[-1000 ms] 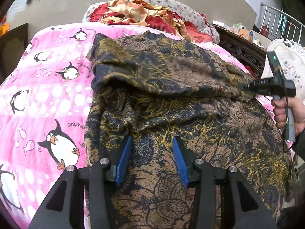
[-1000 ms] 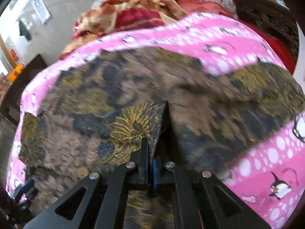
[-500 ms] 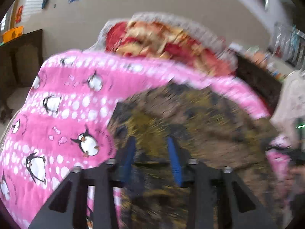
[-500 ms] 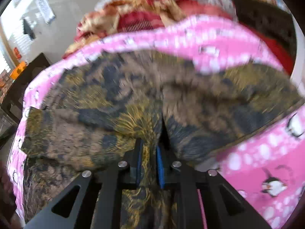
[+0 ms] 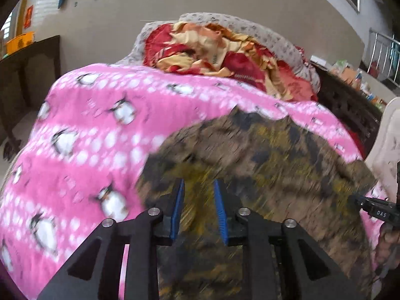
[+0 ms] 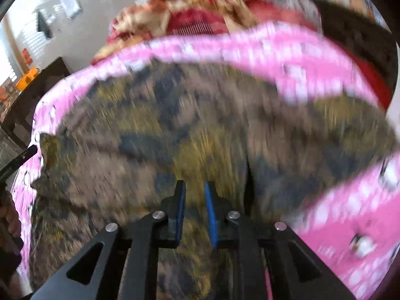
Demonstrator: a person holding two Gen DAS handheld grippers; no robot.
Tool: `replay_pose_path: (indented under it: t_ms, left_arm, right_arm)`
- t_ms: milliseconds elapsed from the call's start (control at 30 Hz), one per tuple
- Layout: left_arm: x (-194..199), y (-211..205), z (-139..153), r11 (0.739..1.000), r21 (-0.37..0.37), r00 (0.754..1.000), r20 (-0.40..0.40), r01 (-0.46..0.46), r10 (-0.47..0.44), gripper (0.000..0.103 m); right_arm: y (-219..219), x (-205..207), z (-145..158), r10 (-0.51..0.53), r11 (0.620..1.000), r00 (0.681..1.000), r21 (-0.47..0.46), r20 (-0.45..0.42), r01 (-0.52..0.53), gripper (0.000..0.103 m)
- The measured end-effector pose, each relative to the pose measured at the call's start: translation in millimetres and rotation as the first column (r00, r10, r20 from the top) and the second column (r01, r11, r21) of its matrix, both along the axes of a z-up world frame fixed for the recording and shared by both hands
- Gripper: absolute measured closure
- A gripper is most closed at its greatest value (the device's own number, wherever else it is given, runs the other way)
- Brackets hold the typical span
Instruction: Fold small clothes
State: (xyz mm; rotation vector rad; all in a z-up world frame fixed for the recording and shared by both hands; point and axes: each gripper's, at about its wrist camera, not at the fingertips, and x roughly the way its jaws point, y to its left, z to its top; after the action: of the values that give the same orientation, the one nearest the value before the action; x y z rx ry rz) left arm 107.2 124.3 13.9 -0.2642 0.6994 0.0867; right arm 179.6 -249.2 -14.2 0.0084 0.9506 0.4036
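Note:
A brown, navy and gold patterned cloth (image 5: 275,155) lies spread on a pink penguin blanket (image 5: 100,130), blurred by motion. My left gripper (image 5: 197,187) hovers over the cloth's left edge. Its blue pads stand a narrow gap apart, and I see nothing pinched between them. In the right wrist view the same cloth (image 6: 200,115) fills the middle. My right gripper (image 6: 195,187) is over it with its jaws opening; the cloth shows through the gap, and the pads do not press on it. The right gripper's body (image 5: 370,207) shows at the left wrist view's right edge.
A heap of red and yellow bedding (image 5: 212,47) on a grey pillow lies at the far end of the bed. Dark carved wood (image 5: 345,105) runs along the right side and a dark table (image 5: 30,62) stands at the left. A white chair (image 5: 387,145) is at the far right.
My right gripper has let go of the cloth fold it pinched, and its pads have spread. My left gripper has narrowed and moved up and left, toward the cloth's left edge.

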Motion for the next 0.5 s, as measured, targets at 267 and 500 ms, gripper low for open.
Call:
replay_pose_path:
  t_ms: [267,500]
  left_arm:
    - [42,7,-62,0.997,-0.075,0.995,-0.103,-0.025,0.017,0.095]
    - [41,5,-58,0.998,-0.065,0.994,-0.106,-0.025,0.018,0.095]
  right_arm:
    - [21,30,-39,-0.055,0.993,0.996,-0.097,0.069,0.061,0.067]
    - [32,20,-38,-0.056,0.981,0.993,-0.181,0.107,0.075,0.064]
